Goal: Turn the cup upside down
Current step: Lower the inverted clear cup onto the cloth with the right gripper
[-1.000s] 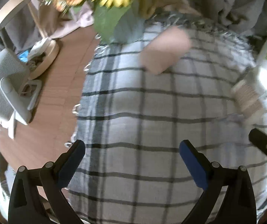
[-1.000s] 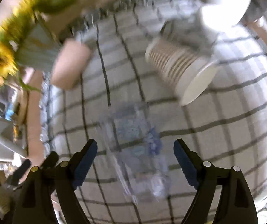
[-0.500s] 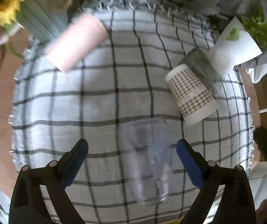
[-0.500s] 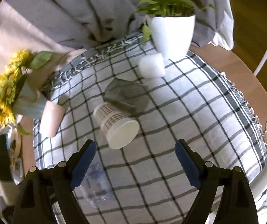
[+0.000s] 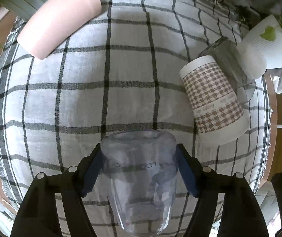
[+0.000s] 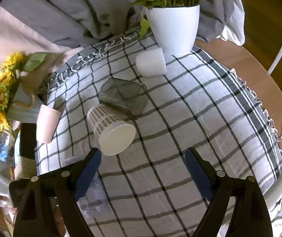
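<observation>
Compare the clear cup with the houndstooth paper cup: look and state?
The clear cup is transparent; the houndstooth paper cup is opaque, brown-and-white patterned. The clear cup sits between the left gripper fingers, which press its sides; the paper cup is untouched, resting against a grey glass. Both lie on the checked cloth.

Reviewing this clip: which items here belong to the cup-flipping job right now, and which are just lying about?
In the job:
clear plastic cup, between the pads of the left hand-held gripper

Lying about:
houndstooth paper cup
pink cup
smoky glass
white cup
potted plant
sunflower vase
right hand-held gripper, open, empty
</observation>
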Demonstrator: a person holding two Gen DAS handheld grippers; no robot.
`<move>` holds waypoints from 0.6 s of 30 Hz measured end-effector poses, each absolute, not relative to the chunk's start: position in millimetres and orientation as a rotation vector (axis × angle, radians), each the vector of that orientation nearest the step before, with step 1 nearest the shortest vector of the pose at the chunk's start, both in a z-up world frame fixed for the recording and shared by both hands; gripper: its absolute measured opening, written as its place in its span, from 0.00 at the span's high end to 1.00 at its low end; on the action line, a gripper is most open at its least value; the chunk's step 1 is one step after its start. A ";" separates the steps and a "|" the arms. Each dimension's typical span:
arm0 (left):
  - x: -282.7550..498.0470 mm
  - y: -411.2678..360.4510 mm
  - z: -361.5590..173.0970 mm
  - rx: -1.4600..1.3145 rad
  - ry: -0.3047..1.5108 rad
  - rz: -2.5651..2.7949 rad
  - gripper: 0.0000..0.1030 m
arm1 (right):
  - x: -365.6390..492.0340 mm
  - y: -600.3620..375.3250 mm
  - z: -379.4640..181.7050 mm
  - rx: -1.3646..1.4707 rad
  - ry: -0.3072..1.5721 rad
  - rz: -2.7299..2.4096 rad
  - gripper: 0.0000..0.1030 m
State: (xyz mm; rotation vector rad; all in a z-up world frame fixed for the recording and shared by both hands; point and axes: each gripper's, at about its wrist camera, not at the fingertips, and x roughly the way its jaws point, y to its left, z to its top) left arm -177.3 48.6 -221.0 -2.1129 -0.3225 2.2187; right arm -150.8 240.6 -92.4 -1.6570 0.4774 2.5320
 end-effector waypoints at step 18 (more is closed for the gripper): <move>-127.8 59.1 -155.1 -1.813 -0.183 2.430 0.31 | -143.7 246.8 -79.0 -1.665 0.452 2.611 0.16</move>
